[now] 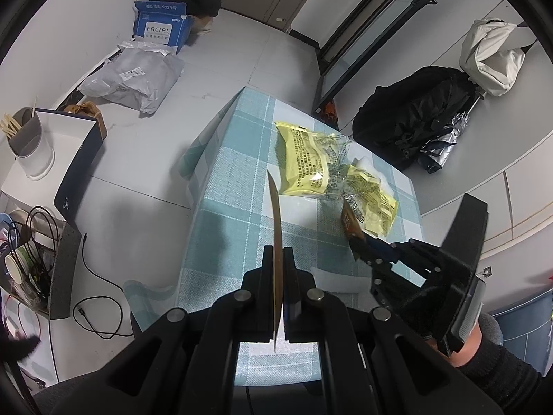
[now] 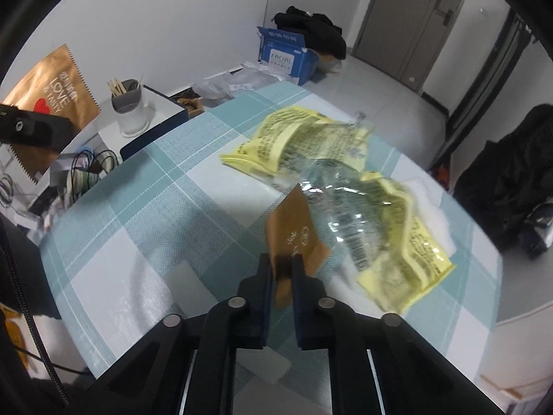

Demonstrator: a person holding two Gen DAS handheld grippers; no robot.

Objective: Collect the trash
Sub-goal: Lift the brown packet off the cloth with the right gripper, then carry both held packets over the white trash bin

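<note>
Right gripper (image 2: 280,269) is closed on a small brown wrapper (image 2: 293,228), lifted just beside the yellow crumpled wrappers (image 2: 311,138) on the checked tablecloth (image 2: 138,200). Left gripper (image 1: 278,259) pinches a flat copper-coloured packet (image 1: 276,228) edge-on, held above the tablecloth's near side, left of those yellow wrappers.

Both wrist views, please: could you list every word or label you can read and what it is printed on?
"FACIAL": blue box on the floor; its other characters are too small.
"LOVE", beside a red heart: copper packet in the left gripper.
Yellow wrappers: dense print, unreadable.
Brown packet in the right gripper: white marks, blurred.
</note>
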